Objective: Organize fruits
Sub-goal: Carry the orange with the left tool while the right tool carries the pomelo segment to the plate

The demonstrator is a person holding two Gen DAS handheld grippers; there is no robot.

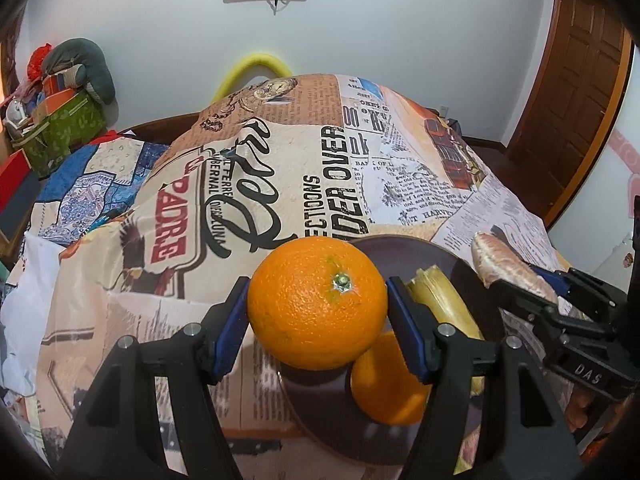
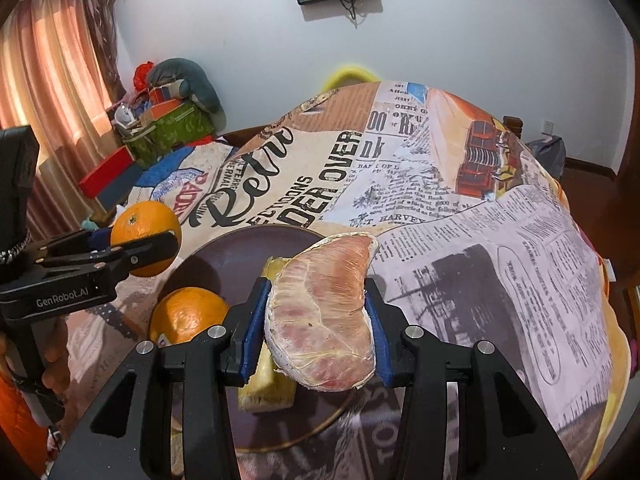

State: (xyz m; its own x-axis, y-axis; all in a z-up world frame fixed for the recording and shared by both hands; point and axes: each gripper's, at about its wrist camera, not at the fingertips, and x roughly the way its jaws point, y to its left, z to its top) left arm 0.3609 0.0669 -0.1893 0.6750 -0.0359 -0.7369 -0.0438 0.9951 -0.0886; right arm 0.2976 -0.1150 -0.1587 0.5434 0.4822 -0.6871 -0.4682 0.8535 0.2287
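Observation:
My left gripper is shut on a whole orange and holds it above the left rim of a dark brown plate. A second orange and a yellow fruit piece lie on the plate. My right gripper is shut on a pink peeled pomelo wedge above the plate. In the right wrist view the left gripper with its orange is at the left, and the plate's orange and yellow piece lie below. In the left wrist view the pomelo is at the right.
The table is covered with a newspaper-print cloth. A patterned blue bedspread and a pile of boxes and bags lie at the back left. A wooden door is at the right. A curtain hangs at the left.

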